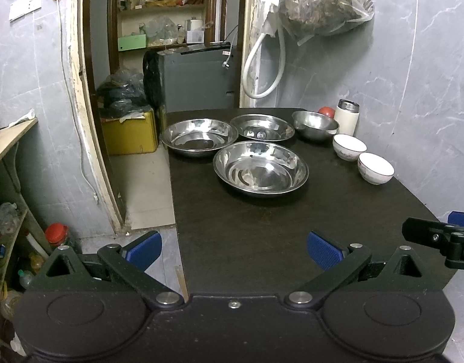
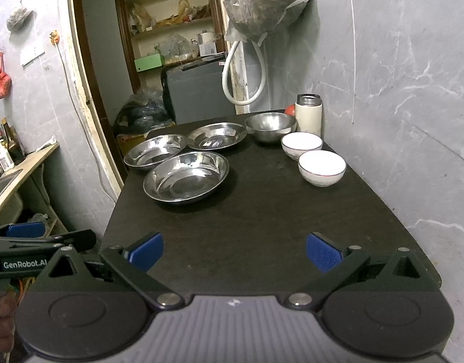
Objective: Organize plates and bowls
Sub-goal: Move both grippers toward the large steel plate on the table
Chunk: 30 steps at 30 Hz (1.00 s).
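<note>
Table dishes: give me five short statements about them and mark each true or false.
1. Three shallow steel plates sit on the table. True.
2. The two white bowls are stacked. False: they stand side by side, apart.
3. The left tool grips a plate. False: it is open and empty, at the near edge of the table.
4. A deeper steel bowl stands beside the flask. True.
5. The right tool is open and holds nothing. True.
</note>
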Available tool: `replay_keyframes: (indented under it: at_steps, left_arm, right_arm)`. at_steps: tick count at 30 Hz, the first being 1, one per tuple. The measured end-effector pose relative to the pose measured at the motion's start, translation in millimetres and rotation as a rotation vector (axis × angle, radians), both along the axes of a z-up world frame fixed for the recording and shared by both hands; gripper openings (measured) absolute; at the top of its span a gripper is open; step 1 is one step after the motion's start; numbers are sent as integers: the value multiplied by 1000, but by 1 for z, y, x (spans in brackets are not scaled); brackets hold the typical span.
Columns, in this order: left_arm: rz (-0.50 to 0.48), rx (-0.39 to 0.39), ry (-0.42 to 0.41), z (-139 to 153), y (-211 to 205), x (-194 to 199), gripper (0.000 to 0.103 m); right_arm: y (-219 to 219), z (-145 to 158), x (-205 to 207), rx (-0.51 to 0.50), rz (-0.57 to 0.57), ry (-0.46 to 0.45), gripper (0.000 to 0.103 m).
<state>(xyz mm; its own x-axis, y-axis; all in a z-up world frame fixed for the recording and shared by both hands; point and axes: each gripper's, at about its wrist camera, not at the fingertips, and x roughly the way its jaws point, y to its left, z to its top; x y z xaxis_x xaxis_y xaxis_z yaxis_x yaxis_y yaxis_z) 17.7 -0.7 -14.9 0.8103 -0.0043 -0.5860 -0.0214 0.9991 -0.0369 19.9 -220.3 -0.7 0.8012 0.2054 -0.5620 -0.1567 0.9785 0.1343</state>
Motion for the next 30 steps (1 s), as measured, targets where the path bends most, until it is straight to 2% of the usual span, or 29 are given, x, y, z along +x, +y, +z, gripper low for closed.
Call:
replay_keyframes:
  at_steps: [5,10,16,23,27,30]
  left_arm:
    - [7,2,24,-1,2,3,102]
    - [52,37,83,-2,11,5,102]
    - [86,-21,84,4,30,6,102]
    - [92,-87,176,-4,39,31,102]
    - [99,-94,228,-10,38,50,102]
    - [141,-97,250,-10,41,63,102]
  right_arm:
    - [2,-2,4,-2,3,11,103]
    - [4,-6,14,3,29,18,103]
    - [14,-7,36,-10,103,22,103]
    - [27,-12,75,-21,204,52,103]
    - [27,-16,96,3,216,78,103]
    - [29,-18,110,3,208,109,103]
